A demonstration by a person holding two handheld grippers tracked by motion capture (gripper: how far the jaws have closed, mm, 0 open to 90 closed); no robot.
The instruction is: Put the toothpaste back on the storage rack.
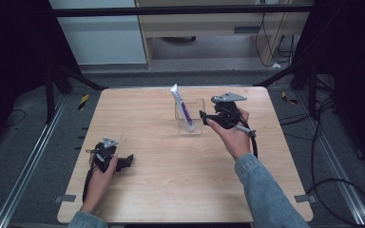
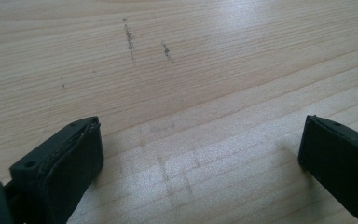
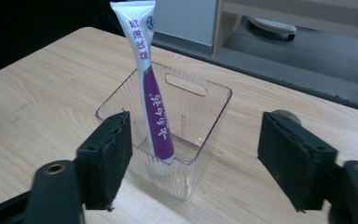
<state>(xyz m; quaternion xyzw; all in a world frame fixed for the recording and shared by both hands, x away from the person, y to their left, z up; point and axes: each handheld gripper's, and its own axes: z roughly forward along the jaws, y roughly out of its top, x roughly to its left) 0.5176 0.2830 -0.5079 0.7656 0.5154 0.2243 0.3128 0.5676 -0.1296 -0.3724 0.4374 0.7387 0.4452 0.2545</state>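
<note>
Purple-and-white tube (image 3: 150, 88) stands nearly upright in the clear box (image 3: 212, 116) mid-bench (image 1: 171, 180), flat crimped end up, leaning left. Right hand-held gripper (image 3: 193, 158) gapes open just before it; left hand-held gripper (image 2: 200, 154) rests open, well apart.

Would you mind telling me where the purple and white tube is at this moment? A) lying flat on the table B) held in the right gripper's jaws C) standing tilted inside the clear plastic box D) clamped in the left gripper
C: the tube stands tilted inside the clear box, its white end sticking out above the rim, while the right gripper is open just short of the box and holds nothing.
</note>
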